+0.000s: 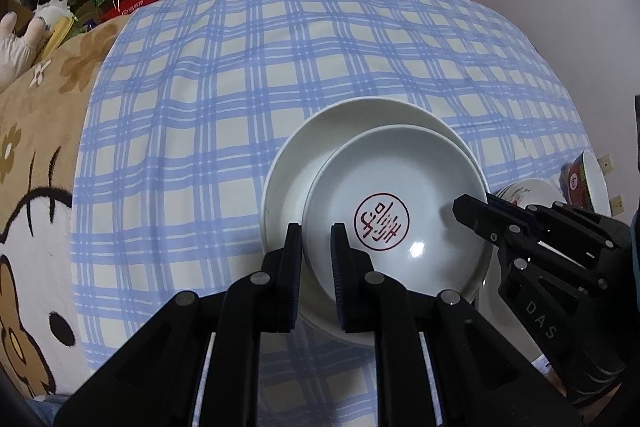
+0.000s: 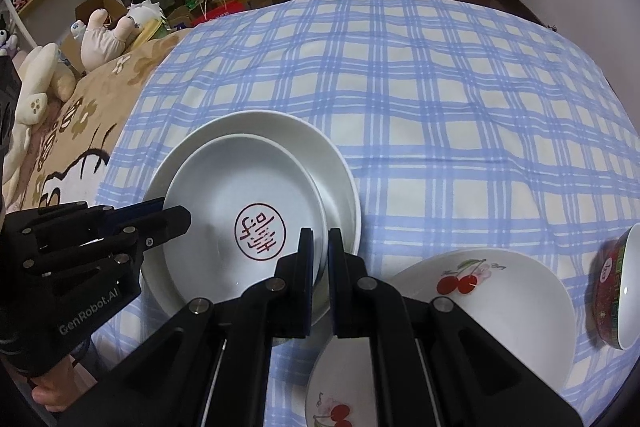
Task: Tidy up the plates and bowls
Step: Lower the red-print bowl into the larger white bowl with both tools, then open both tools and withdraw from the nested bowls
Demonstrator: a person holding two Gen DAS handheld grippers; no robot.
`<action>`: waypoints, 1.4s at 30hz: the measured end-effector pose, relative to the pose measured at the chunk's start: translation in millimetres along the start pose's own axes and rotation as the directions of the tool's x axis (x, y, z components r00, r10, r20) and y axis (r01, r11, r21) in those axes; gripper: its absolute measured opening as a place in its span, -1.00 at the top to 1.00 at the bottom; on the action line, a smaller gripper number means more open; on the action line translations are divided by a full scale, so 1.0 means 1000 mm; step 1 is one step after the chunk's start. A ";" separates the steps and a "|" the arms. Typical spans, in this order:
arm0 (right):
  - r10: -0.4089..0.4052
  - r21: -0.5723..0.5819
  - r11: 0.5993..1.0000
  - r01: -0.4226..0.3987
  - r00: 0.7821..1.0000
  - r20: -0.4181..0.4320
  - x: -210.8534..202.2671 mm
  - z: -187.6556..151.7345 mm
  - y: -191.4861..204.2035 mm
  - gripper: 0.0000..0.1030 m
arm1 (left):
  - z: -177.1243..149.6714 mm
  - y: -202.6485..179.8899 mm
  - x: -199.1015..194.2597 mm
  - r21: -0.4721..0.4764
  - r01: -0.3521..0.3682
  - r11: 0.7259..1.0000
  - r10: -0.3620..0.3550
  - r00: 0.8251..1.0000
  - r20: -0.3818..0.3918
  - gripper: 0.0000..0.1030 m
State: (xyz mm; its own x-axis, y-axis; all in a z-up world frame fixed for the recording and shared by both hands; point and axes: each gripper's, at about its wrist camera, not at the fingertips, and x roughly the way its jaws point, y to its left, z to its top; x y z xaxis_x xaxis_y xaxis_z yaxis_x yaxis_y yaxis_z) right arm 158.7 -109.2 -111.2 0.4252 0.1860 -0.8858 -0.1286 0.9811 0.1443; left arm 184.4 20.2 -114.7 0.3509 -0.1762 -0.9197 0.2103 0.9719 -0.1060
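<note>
Your left gripper (image 1: 316,227) and right gripper (image 2: 320,231) both clamp their jaws on the red-stamped white ceramic plate (image 1: 396,211), lower centre, over a larger white plate (image 1: 296,163).

A white plate with a red seal mark (image 1: 394,205) in its centre sits tilted inside a larger plain white plate (image 1: 288,167), its rim gripped on two sides: the left hand-held gripper (image 1: 316,231) pinches its left edge and the right hand-held gripper (image 2: 320,239) its right edge. Just right of the right hand-held gripper a white cherry-print bowl (image 2: 500,303) lies tipped, with another cherry-print dish (image 2: 340,387) below its fingers. Further right, a red-patterned bowl (image 2: 616,291) stands on edge.
</note>
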 end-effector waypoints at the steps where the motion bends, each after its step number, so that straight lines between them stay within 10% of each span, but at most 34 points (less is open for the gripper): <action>1: 0.000 0.001 1.000 0.000 1.000 0.000 0.000 0.000 0.000 0.85 | 0.000 0.000 0.000 0.006 -0.005 1.000 0.005 1.000 0.001 0.73; 42: 0.074 0.070 0.995 -0.075 0.997 0.010 -0.016 -0.008 -0.009 0.71 | -0.004 0.005 -0.012 -0.032 0.014 0.999 -0.014 1.000 0.022 0.59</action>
State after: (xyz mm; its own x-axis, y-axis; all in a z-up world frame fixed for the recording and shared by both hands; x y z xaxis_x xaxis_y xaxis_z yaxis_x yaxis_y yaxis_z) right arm 145.5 -121.5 -101.7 0.4235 0.2591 -0.8680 -0.0971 0.9657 0.2408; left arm 178.0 27.8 -105.4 0.3677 -0.1928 -0.9097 0.1861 0.9737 -0.1311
